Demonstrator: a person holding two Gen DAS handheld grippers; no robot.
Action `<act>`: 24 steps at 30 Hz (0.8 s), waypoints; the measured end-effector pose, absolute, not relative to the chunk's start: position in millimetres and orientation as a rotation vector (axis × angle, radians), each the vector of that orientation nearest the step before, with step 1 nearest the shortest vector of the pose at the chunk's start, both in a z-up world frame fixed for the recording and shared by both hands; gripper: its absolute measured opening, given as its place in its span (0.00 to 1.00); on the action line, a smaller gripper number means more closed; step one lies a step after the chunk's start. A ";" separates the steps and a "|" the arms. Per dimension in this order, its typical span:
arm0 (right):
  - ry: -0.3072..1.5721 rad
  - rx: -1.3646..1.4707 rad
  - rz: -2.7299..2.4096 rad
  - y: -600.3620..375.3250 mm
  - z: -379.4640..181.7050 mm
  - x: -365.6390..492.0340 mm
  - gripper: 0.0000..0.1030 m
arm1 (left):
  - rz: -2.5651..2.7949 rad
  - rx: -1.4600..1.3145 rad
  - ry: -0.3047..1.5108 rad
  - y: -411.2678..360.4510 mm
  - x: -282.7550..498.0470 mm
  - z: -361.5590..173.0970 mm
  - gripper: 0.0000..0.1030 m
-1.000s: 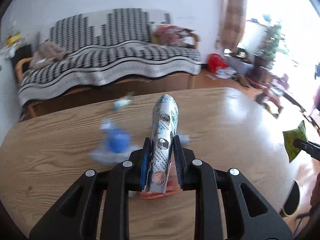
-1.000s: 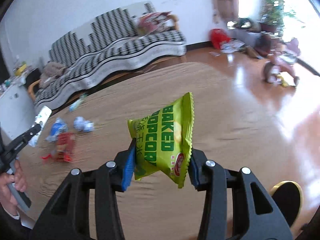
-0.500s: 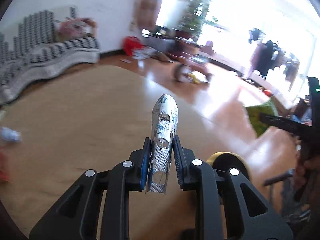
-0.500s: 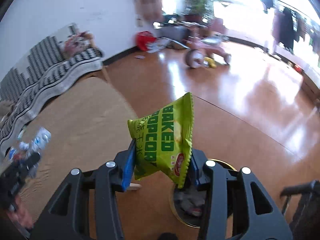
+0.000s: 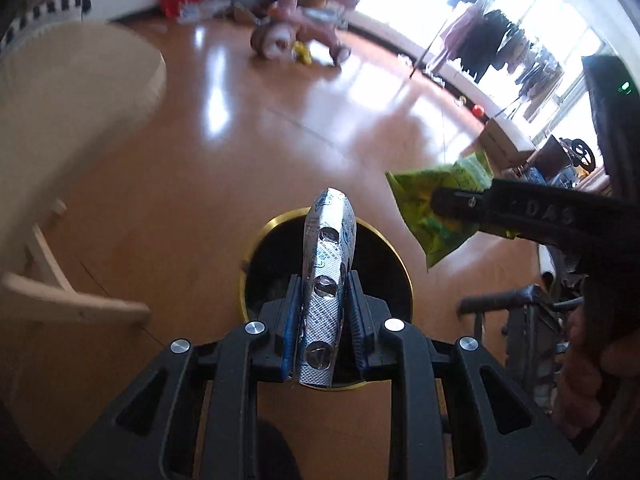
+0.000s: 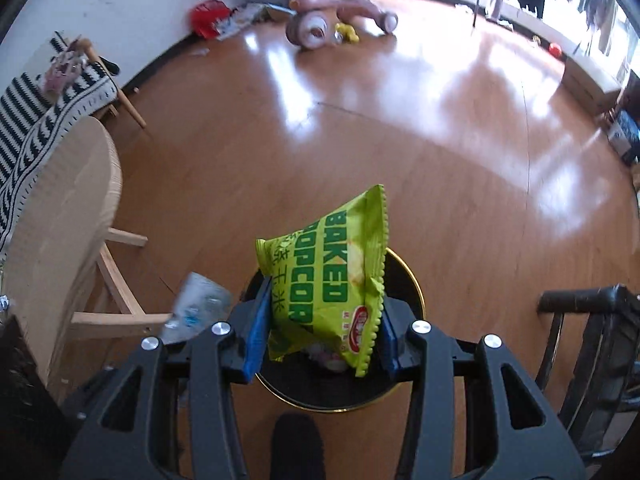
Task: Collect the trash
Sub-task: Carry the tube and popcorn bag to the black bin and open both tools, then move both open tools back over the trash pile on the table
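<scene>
My left gripper (image 5: 322,316) is shut on a silver pill blister pack (image 5: 327,280) and holds it upright over a black trash bin with a gold rim (image 5: 276,252) on the floor. My right gripper (image 6: 320,328) is shut on a green baked popcorn bag (image 6: 332,280) above the same bin (image 6: 404,280), which holds some trash. The popcorn bag (image 5: 440,208) and the right gripper also show at the right of the left wrist view. The blister pack (image 6: 196,308) shows blurred at the left of the right wrist view.
A light wooden table (image 5: 60,120) with angled legs stands to the left, also in the right wrist view (image 6: 60,220). A pink tricycle (image 6: 332,20) and a red bag (image 6: 208,20) lie far off. A dark chair (image 6: 592,340) stands at the right. Shiny wooden floor surrounds the bin.
Both grippers have swung away from the table and down over the trash bin, each still holding its item. The bin is now directly beneath them.
</scene>
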State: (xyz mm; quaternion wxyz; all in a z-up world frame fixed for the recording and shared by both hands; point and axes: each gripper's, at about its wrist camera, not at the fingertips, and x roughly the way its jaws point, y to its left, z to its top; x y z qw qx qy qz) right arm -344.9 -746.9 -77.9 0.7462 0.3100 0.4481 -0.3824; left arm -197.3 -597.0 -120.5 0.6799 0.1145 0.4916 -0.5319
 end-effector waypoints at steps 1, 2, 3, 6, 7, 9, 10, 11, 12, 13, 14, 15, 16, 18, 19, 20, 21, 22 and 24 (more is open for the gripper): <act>0.985 0.682 -0.838 -745.7 -78.2 -344.8 0.44 | -1.194 0.263 1.110 -597.9 -200.4 -124.1 0.22; 0.988 0.684 -0.840 -745.7 -79.0 -345.5 0.44 | -1.199 0.272 1.117 -599.6 -203.2 -128.1 0.22; 0.987 0.685 -0.840 -746.9 -78.5 -345.2 0.44 | -1.200 0.275 1.121 -603.3 -200.9 -129.0 0.22; 0.984 0.687 -0.840 -748.3 -78.2 -346.0 0.44 | -1.203 0.277 1.132 -606.1 -201.7 -131.0 0.22; 0.984 0.688 -0.840 -748.8 -78.1 -346.3 0.44 | -1.205 0.277 1.133 -606.6 -202.0 -130.6 0.22; 0.983 0.689 -0.839 -749.6 -77.8 -346.2 0.44 | -1.213 0.277 1.137 -605.7 -199.9 -128.6 0.22; 0.982 0.689 -0.841 -752.0 -76.1 -347.7 0.44 | -1.215 0.278 1.137 -607.2 -200.2 -128.3 0.22; 0.981 0.691 -0.842 -752.7 -75.7 -348.0 0.44 | -1.218 0.276 1.139 -608.7 -199.9 -127.7 0.22; 0.981 0.694 -0.842 -754.2 -75.2 -348.3 0.45 | -1.223 0.274 1.142 -610.2 -200.5 -127.6 0.23; 0.981 0.694 -0.848 -753.4 -74.4 -348.1 0.46 | -1.226 0.273 1.144 -611.5 -200.2 -127.0 0.24; 0.979 0.693 -0.855 -755.3 -73.2 -348.2 0.50 | -1.231 0.272 1.143 -612.0 -200.7 -126.6 0.32; 0.976 0.693 -0.861 -754.8 -71.8 -348.8 0.64 | -1.233 0.274 1.141 -611.5 -200.6 -126.3 0.40; 0.968 0.692 -0.870 -754.6 -70.0 -350.5 0.70 | -1.233 0.270 1.139 -611.4 -200.5 -125.9 0.62; 0.943 0.685 -0.881 -752.9 -64.2 -352.4 0.74 | -1.217 0.242 1.132 -608.0 -198.0 -123.7 0.71; 0.938 0.685 -0.880 -752.4 -62.4 -352.4 0.74 | -1.215 0.236 1.139 -608.0 -197.6 -124.2 0.71; 0.934 0.685 -0.881 -750.9 -60.9 -351.7 0.74 | -1.215 0.230 1.151 -607.1 -195.7 -124.2 0.71; 0.932 0.685 -0.881 -749.9 -59.7 -350.6 0.74 | -1.213 0.226 1.157 -605.7 -193.6 -123.2 0.71; 0.929 0.685 -0.880 -748.1 -57.6 -348.0 0.74 | -1.205 0.226 1.154 -601.8 -190.3 -120.8 0.71; 0.911 0.678 -0.871 -743.2 -52.0 -342.9 0.74 | -1.202 0.235 1.133 -593.3 -184.6 -113.3 0.72</act>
